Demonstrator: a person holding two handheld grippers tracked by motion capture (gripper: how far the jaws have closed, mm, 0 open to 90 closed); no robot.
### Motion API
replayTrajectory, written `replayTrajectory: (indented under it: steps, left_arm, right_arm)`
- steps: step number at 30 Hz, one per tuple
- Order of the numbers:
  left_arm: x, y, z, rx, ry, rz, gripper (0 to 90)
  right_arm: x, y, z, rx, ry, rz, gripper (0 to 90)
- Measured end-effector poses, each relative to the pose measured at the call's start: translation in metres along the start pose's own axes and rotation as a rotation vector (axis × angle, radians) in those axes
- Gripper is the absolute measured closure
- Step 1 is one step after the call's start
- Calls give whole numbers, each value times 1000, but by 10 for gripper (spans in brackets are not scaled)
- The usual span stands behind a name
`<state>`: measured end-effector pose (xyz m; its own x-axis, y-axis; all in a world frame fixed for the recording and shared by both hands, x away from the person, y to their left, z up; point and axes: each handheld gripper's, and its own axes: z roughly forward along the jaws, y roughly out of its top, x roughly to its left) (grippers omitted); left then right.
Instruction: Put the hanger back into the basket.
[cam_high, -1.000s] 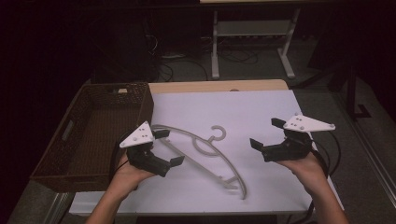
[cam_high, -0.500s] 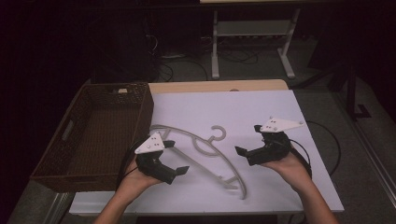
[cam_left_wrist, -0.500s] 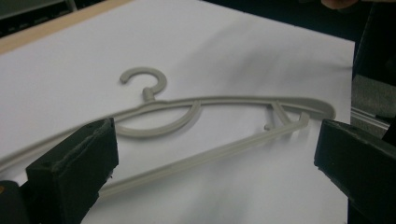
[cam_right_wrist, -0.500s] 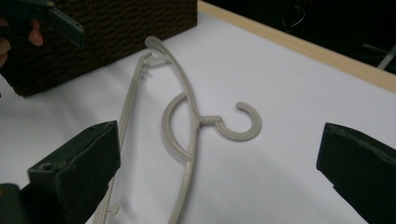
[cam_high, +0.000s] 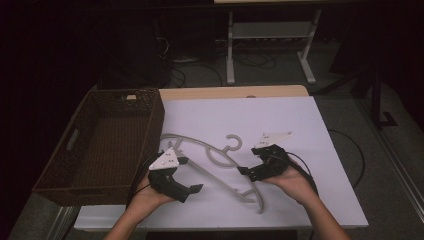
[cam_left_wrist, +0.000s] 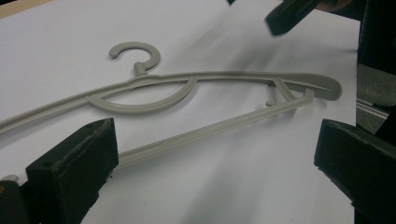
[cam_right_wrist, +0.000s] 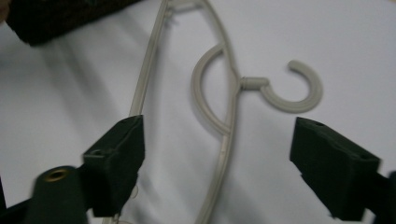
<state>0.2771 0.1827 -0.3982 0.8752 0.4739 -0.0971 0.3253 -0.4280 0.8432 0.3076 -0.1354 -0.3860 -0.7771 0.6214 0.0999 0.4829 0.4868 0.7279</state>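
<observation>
A grey plastic hanger (cam_high: 220, 157) lies flat on the white table sheet (cam_high: 300, 125), its hook (cam_high: 234, 142) pointing to the far side. My left gripper (cam_high: 191, 175) hovers open at the hanger's left half; in the left gripper view the hanger (cam_left_wrist: 205, 79) lies ahead of the wide jaws (cam_left_wrist: 215, 172). My right gripper (cam_high: 248, 167) is low over the hanger's right half. Its jaws (cam_right_wrist: 226, 170) have just been closing and still stand apart. The hanger's arm (cam_right_wrist: 229, 116) runs between them with neither pad touching it.
A dark wicker basket (cam_high: 75, 150) stands at the table's left side, close to my left hand. The far wooden table edge (cam_high: 235, 92) lies beyond the sheet. Cables and a white stand (cam_high: 270, 35) are on the floor behind.
Both hands have sunk toward the table. My right gripper has moved left, in over the hanger near its hook. My left gripper has come down beside the hanger's left arm.
</observation>
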Motion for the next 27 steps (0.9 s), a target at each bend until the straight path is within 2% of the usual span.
replayTrajectory:
  steps: [1, 2, 3, 4, 5, 7, 9, 10, 11, 13, 17, 22, 27]
  left_arm:
    - [0, 0, 0, 0, 0, 0, 0]
    - [0, 0, 0, 1, -1, -1, 0]
    - [0, 0, 0, 1, -1, -1, 0]
    - [0, 0, 0, 0, -1, -3, 0]
    - [0, 0, 0, 0, -1, -1, 0]
    - [0, 0, 0, -1, -3, -6, 0]
    - [0, 0, 0, 0, -5, -3, 0]
    - [0, 0, 0, 0, -5, -3, 0]
    - [0, 0, 0, 0, -5, -3, 0]
    - [0, 0, 0, 0, -6, -3, 0]
    - [0, 0, -1, -4, -7, -11, 0]
    - [0, 0, -1, -3, -8, -9, 0]
    - [0, 0, 0, -3, -7, -7, 0]
  right_arm:
    - [0, 0, 0, 0, 0, 0, 218]
    - [3, 0, 9, 37, 17, 1, 312]
    - [3, 1, 12, 46, 19, -1, 364]
    - [3, 1, 12, 46, 19, -1, 364]
    - [5, 1, 19, 71, 29, 6, 471]
    - [5, 1, 25, 102, 32, 2, 583]
    - [5, -1, 29, 127, 36, 11, 683]
    - [5, -1, 29, 127, 36, 11, 683]
    - [4, -3, 32, 152, 36, 15, 767]
    - [4, -5, 33, 179, 40, 23, 828]
    - [3, -7, 36, 199, 44, 22, 887]
    - [6, -15, 41, 270, 35, 19, 892]
    - [7, -20, 41, 293, 22, 10, 893]
